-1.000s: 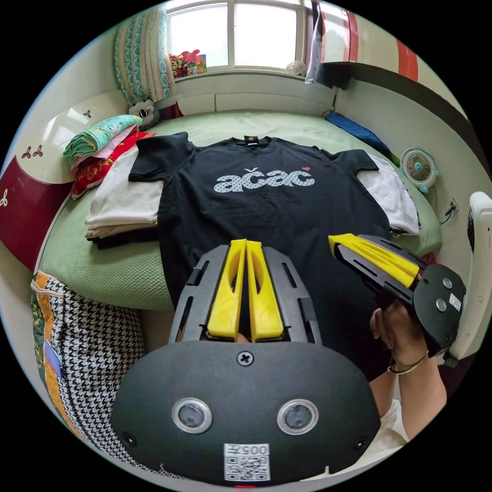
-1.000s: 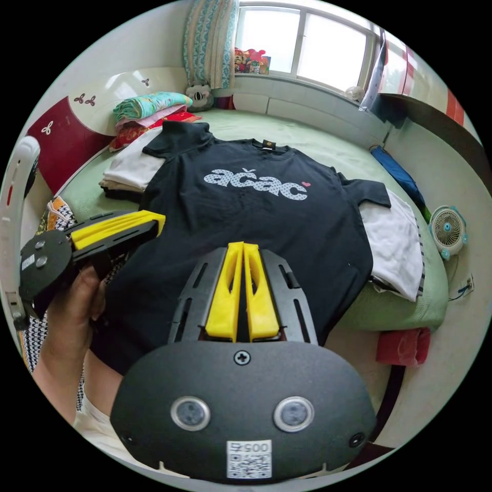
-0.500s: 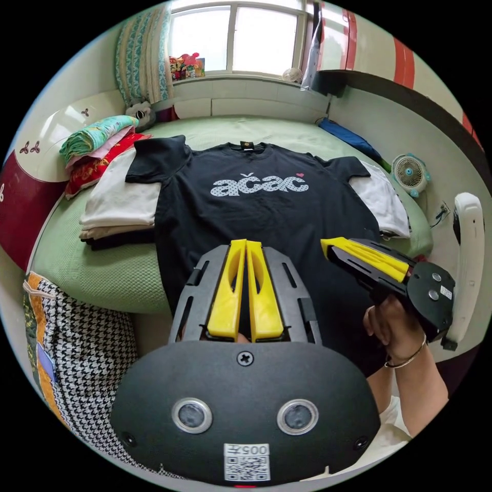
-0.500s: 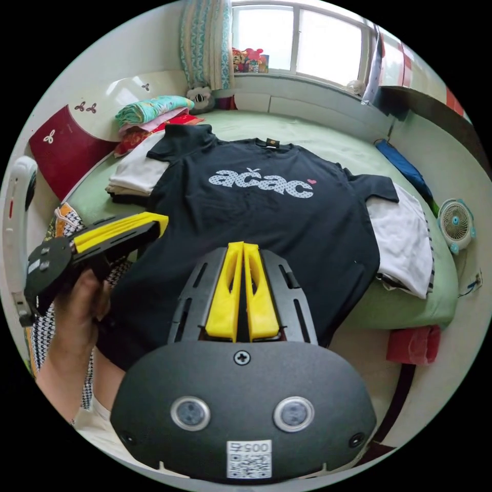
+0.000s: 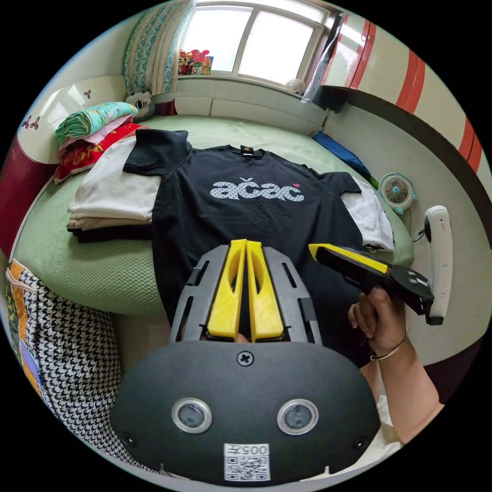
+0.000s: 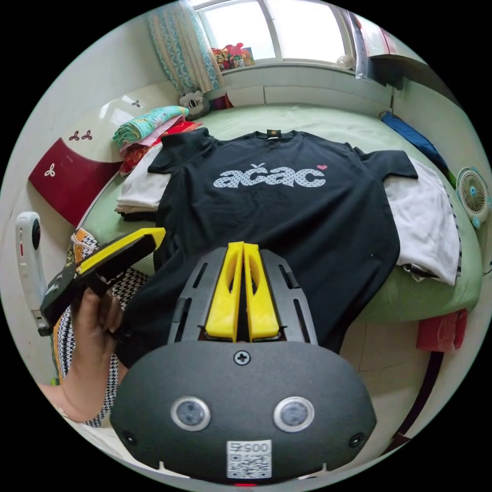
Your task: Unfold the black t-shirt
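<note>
The black t-shirt [image 5: 241, 215] [image 6: 287, 215] lies spread flat, front up, on the green bed, its hem hanging over the near edge. White lettering crosses its chest. My left gripper [image 5: 245, 245] is shut with nothing in it, held above the hem; it also appears at the left of the right gripper view [image 6: 154, 234]. My right gripper [image 6: 243, 247] is shut and empty too, held above the lower part of the shirt, and is seen in the left gripper view [image 5: 315, 249] in a person's hand.
Folded clothes stacks [image 5: 110, 197] [image 5: 369, 215] lie under each sleeve. Bright folded bedding [image 5: 87, 133] sits at the bed's far left. A houndstooth bag [image 5: 66, 353] stands on the floor by the bed. A small fan [image 5: 397, 190] and a white device [image 5: 439, 256] are at the right.
Both cameras have shifted and tilted, so the room sits differently in view. The right gripper has turned more edge-on in the left gripper view. The shirt has not moved.
</note>
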The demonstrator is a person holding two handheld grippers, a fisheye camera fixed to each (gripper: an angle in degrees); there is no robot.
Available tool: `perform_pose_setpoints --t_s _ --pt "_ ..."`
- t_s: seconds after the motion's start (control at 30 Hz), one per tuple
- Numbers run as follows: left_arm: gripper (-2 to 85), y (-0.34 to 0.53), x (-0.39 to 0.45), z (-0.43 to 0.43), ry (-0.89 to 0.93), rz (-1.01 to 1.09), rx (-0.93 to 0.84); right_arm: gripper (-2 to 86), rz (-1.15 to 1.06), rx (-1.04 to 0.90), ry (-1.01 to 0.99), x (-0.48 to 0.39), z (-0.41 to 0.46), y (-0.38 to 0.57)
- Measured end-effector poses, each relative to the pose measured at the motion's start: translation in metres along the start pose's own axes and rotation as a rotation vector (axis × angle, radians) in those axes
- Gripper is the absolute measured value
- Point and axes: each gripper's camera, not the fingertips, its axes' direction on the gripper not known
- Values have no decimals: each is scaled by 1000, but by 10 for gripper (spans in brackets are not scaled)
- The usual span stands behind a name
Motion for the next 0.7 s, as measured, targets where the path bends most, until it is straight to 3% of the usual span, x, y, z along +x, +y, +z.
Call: perform_pose_setpoints --t_s 0.33,0.53,0.7 --pt "-6 2 -75 -1 135 -82 33 -11 -70 -72 7 -32 42 -47" --pt "3 -20 -153 -14 110 -221 152 -5 -290 218 -26 -86 24 -101" --pt "56 -65 -229 -21 73 -381 271 42 -436 161 -168 -144 33 -204"
